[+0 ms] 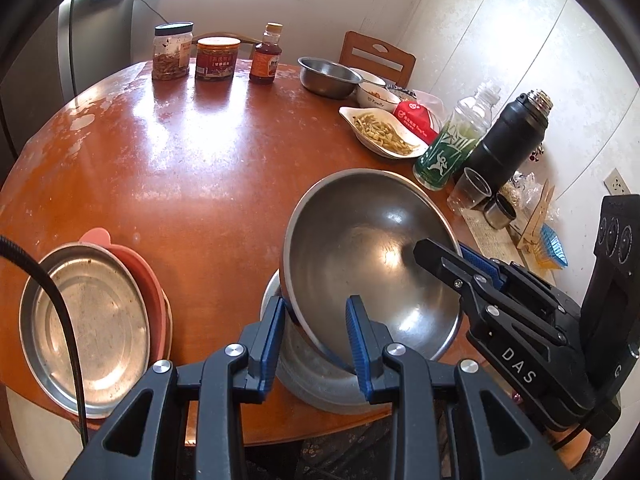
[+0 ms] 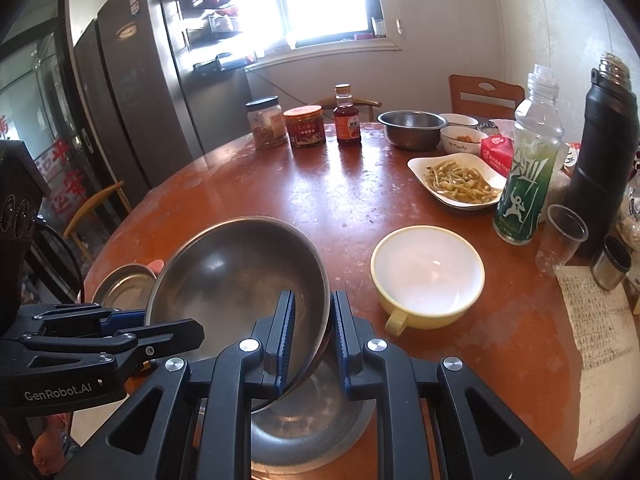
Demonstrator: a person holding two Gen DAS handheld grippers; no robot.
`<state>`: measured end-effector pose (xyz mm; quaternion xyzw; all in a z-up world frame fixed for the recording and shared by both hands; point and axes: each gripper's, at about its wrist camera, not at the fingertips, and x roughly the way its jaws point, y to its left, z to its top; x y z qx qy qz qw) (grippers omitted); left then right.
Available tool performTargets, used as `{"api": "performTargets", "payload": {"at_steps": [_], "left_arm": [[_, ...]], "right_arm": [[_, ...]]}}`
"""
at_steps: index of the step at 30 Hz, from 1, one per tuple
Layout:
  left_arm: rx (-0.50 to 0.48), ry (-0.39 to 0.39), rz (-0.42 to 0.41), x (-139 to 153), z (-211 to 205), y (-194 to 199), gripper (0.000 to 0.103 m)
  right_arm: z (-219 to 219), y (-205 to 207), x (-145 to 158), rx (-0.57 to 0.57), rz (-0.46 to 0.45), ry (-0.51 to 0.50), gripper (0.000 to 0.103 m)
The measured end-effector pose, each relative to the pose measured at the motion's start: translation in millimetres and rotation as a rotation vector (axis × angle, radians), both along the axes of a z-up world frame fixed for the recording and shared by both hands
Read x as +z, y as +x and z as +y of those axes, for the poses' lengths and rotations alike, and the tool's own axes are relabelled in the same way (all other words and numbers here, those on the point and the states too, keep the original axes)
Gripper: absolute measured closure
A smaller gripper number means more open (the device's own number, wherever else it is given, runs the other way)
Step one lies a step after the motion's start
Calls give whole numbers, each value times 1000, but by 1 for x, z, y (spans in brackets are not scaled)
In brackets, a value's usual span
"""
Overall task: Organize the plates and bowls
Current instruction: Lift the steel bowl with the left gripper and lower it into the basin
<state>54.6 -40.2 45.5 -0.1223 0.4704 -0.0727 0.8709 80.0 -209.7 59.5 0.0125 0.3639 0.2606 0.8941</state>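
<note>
The steel bowl (image 2: 240, 280) is held tilted over a second steel bowl (image 2: 304, 428) on the bench (image 2: 360, 208); its rim is pinched by the narrowly parted jaws of the right gripper (image 2: 311, 344) and of the left gripper (image 1: 316, 344). Right of the right jaws an empty cream cup (image 2: 428, 276) is seen. Beyond, a white dish (image 2: 460, 180) is filled with yellowish strips.
</note>
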Motion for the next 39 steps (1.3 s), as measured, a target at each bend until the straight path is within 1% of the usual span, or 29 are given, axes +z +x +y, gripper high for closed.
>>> {"api": "performTargets", "payload": {"at_steps": [8,19,30,39], "left_arm": [[-11,17,-3,-1,-4,-10,72],[-34,24,49,-24,-13,-8,72],[-46,35,93,-40,-18,-2,72],[-55,34,109,-46,-21,2,72]], "right_arm": [[-5,-12,-1,0,-6,-1,84],[-12,-15,-21,-16,38,-18,84],[-12,-16,-38,-18,72,-25,83],[-13,-13,-45,-20,91,-27,83]]}}
